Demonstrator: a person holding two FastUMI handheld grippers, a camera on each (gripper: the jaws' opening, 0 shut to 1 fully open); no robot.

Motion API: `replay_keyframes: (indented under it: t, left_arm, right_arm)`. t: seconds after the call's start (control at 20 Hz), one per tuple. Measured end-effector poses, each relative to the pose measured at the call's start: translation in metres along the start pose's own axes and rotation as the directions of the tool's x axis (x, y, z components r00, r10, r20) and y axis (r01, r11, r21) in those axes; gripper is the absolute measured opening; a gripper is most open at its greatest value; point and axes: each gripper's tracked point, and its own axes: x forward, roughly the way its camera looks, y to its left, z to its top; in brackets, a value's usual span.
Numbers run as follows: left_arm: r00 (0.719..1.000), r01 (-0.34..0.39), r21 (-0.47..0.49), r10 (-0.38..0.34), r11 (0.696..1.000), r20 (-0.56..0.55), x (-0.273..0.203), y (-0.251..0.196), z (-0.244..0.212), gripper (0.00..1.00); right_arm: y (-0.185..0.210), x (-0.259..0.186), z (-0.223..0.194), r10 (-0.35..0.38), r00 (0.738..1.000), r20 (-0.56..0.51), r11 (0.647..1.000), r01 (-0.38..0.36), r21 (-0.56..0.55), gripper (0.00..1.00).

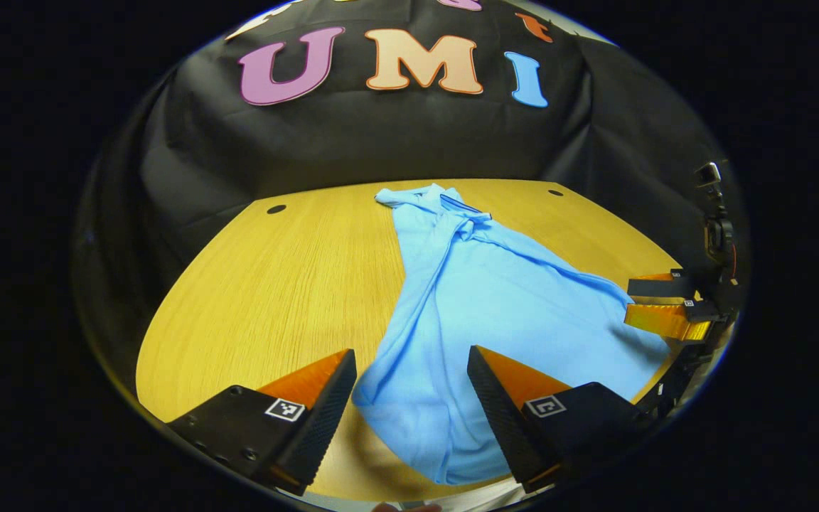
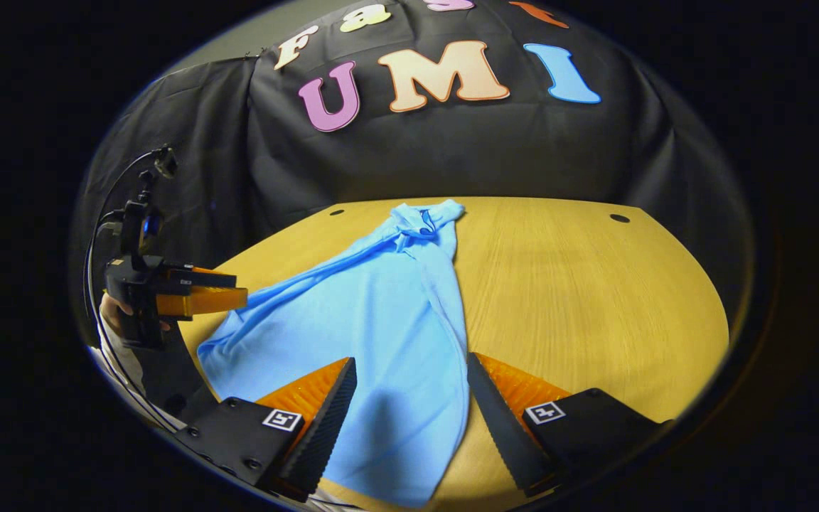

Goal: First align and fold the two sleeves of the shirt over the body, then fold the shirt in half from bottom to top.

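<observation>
A light-blue shirt point(image 1: 480, 313) lies on the wooden surface point(image 1: 274, 284), collar end toward the booth's far wall and hem at the near edge; the cloth is bunched and narrowed near the collar and spreads wider toward the hem. The left gripper point(image 1: 409, 405) hovers over the hem with its jaws spread and nothing between them; the right gripper point(image 2: 409, 412) hangs likewise over the hem on the other side, jaws spread and empty. In the right gripper view a hand point(image 2: 114, 313) carries the left gripper at the shirt's edge. The fabric looks thin, soft and light: it will likely drape, wrinkle and slide over the smooth wood rather than keep a shape. The sleeves cannot be clearly told apart in the gathered cloth near the collar. A sound hold would be a pinch on a sleeve edge or cuff, taking a single layer and lifting low to avoid dragging the body.
</observation>
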Motion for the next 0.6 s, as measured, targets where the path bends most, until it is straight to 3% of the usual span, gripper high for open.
replay_keyframes:
  t: [0.3, 0.55, 0.6]
  left_arm:
    - [0.999, -0.005, 0.006, 0.005, 1.0, -0.039, -0.015, -0.01, -0.041, 0.96]
    - [0.999, -0.006, -0.002, 0.006, 1.0, -0.042, -0.015, -0.01, -0.054, 0.96]
    - [0.999, -0.009, 0.007, 0.01, 1.0, -0.037, -0.014, -0.011, -0.054, 0.97]
  right_arm:
    - [0.0, -0.027, -0.029, -0.021, 1.0, -0.009, 0.999, 0.021, 0.032, 0.98]
    - [0.01, -0.037, -0.045, -0.016, 1.0, -0.016, 1.0, 0.016, -0.018, 0.98]
    - [0.01, -0.036, -0.045, -0.018, 1.0, -0.015, 1.0, 0.018, -0.023, 0.94]
